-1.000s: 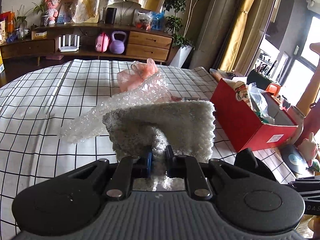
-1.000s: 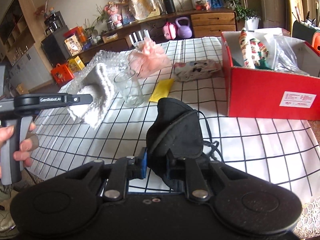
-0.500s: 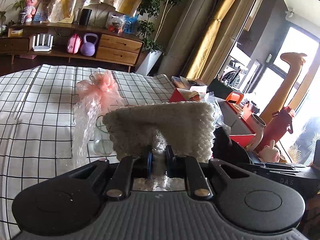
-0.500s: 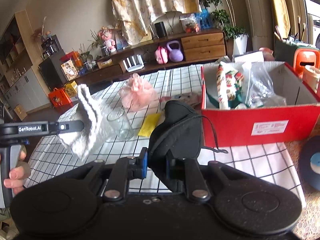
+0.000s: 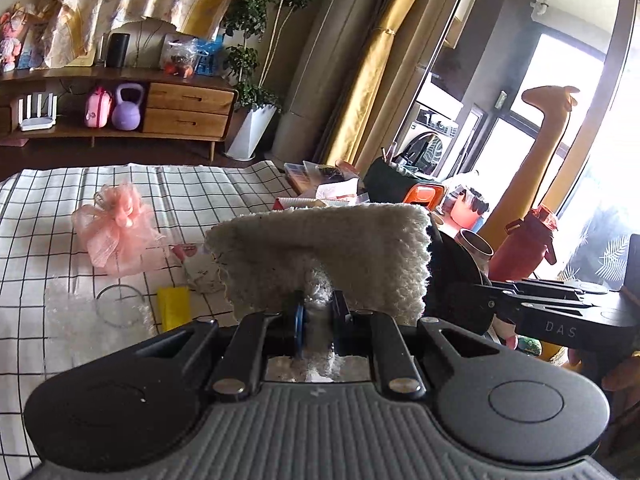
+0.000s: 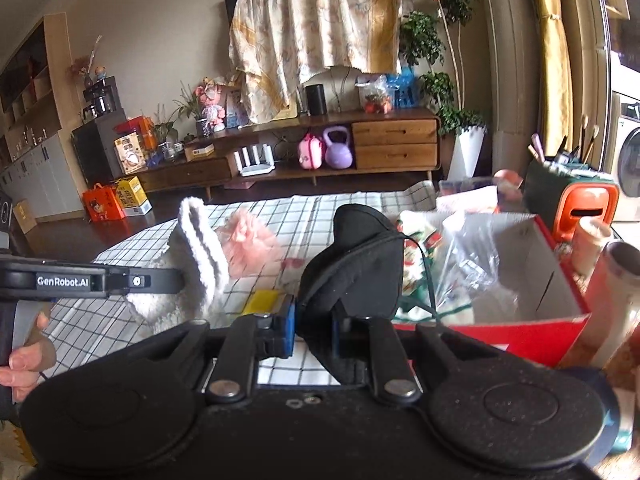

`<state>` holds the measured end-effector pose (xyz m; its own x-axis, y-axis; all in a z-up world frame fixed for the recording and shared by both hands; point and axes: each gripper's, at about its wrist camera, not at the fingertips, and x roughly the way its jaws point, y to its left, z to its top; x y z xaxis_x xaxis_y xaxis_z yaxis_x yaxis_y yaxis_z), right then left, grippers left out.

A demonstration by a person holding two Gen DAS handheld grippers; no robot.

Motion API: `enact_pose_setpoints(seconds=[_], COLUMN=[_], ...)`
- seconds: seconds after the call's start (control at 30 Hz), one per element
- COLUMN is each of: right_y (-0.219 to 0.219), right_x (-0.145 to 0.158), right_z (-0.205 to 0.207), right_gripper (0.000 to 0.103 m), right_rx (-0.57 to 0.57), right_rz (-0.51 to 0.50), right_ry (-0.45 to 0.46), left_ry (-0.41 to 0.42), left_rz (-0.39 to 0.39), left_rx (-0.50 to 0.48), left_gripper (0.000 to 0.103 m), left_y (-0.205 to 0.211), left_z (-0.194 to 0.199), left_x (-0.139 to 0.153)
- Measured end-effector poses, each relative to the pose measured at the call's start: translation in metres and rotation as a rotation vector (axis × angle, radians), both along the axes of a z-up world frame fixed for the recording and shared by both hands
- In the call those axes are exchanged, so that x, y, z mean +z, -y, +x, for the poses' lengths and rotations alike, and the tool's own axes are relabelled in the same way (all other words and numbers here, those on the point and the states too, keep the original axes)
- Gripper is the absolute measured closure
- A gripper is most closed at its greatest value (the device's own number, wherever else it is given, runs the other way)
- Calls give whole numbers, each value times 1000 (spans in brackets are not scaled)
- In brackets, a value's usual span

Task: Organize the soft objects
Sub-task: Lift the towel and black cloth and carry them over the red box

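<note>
Living room, daylight from big window point(image 5: 560, 92) on the right, glare strong there. Far wall: low wooden sideboard point(image 6: 360, 148) with two drawers, patterned cloth point(image 6: 316, 28) hung above it. Purple kettlebell point(image 6: 338, 147) and pink case point(image 6: 311, 151) on its lower shelf, white router point(image 6: 255, 160) alongside. Potted plant point(image 5: 256, 92) in white pot at its right end, gold curtains point(image 5: 368, 92) next. Dark wood floor point(image 6: 120, 232). Cabinets point(image 6: 36, 176) on left wall. Checked cloth point(image 5: 48, 216) covers the desk.

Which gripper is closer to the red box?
Right. The right gripper, holding the black mask, is beside the red box; the left gripper, holding the white towel, is farther away.
</note>
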<state>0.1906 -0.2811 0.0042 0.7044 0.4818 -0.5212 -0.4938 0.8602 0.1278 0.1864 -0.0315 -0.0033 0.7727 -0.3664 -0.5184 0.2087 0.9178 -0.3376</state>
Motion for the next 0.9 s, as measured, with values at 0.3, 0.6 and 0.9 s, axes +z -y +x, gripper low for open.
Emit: enact_pose_setpoints(seconds=[0.3,0.6,0.9], right_y=[26,53,68], right_x=[28,42,24], right_z=[43,94,142], right_gripper=[87,87,88], right_rx=[-53,-97,-121], right_rz=[-27,-24,-14], right_ry=[65,101,50], left_ry=[20,40,-5], left_rz=[46,91,131], left_rx=[-53,-69,-93], left_gripper=[90,90,90], left_y=[50,93,123], left_z=[50,95,133], left_x=[17,19,-3])
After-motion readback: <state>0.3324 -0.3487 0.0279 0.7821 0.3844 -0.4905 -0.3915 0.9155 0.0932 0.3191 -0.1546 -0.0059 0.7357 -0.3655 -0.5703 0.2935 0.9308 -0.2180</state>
